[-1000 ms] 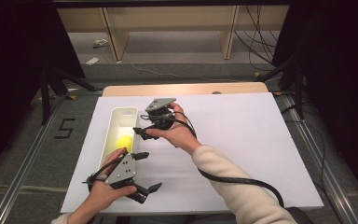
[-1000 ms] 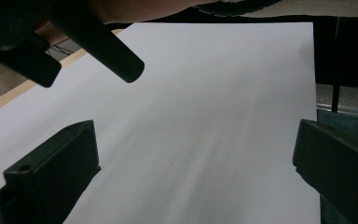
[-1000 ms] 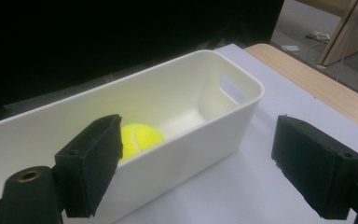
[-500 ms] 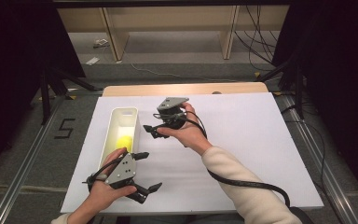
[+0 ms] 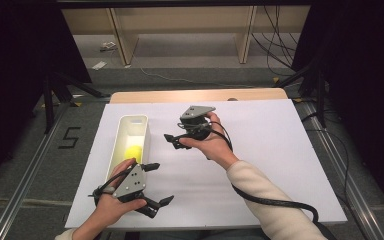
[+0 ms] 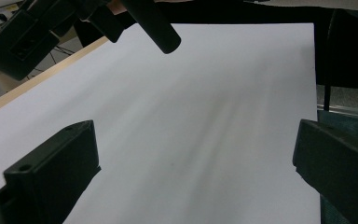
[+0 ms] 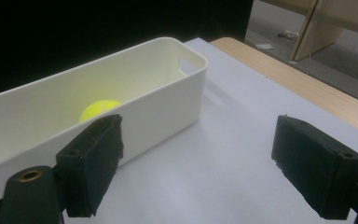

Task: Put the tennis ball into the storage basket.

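A long white bin (image 5: 134, 119) lies at the left of the white table sheet, and a yellow ball (image 5: 133, 151) rests inside it. My right gripper (image 5: 172, 141) hovers just right of the bin, open and empty, jaws pointing at it. In the right gripper view the open gripper (image 7: 205, 163) faces the bin wall (image 7: 158, 107), with the ball (image 7: 98, 109) showing over the rim. My left gripper (image 5: 162, 183) is low near the front edge, open, holding nothing. In the left gripper view its wide-apart jaws (image 6: 196, 172) frame bare sheet, with the right gripper (image 6: 154, 28) at the top left.
The white sheet (image 5: 270, 150) covers most of the wooden table (image 5: 200, 95). Wooden shelf legs (image 5: 120, 35) and cables stand on the floor behind. Metal rails (image 5: 25, 180) run along both sides of the table.
My right gripper has drifted to the right, away from the bin, staying open. The left gripper and the ball have not moved.
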`<move>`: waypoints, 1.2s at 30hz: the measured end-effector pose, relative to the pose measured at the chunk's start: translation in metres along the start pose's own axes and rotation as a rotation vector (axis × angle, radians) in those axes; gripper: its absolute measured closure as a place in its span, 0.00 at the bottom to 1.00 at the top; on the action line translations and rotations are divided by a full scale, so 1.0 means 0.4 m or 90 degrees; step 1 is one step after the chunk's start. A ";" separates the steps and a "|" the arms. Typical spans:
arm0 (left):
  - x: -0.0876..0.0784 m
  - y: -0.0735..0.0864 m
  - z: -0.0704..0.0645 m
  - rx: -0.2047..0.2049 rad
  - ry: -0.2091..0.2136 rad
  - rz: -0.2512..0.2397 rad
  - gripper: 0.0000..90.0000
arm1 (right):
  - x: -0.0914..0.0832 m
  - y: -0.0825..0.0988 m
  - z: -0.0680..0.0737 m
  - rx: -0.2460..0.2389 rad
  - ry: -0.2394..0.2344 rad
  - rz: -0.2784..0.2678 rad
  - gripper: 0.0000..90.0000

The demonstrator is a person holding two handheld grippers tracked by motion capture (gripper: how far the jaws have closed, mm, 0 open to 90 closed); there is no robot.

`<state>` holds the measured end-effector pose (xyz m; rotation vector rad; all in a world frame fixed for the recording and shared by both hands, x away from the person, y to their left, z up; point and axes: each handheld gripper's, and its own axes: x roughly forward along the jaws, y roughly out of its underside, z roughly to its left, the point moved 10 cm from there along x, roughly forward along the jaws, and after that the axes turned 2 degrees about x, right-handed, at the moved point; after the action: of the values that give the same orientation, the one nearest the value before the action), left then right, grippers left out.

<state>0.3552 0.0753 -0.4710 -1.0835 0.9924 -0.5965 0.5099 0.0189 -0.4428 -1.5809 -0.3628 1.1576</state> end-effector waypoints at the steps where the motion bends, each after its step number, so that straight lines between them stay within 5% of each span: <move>1: 0.000 0.000 0.000 0.000 0.000 0.000 0.00 | -0.003 0.002 -0.003 -0.001 0.001 0.000 0.19; 36: -0.001 0.000 0.003 -0.005 -0.003 -0.001 0.00 | -0.131 0.095 -0.078 0.037 0.043 -0.004 0.19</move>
<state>0.3561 0.0761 -0.4708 -1.0924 0.9906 -0.5917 0.4977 -0.0512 -0.4527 -1.5631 -0.2866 1.0979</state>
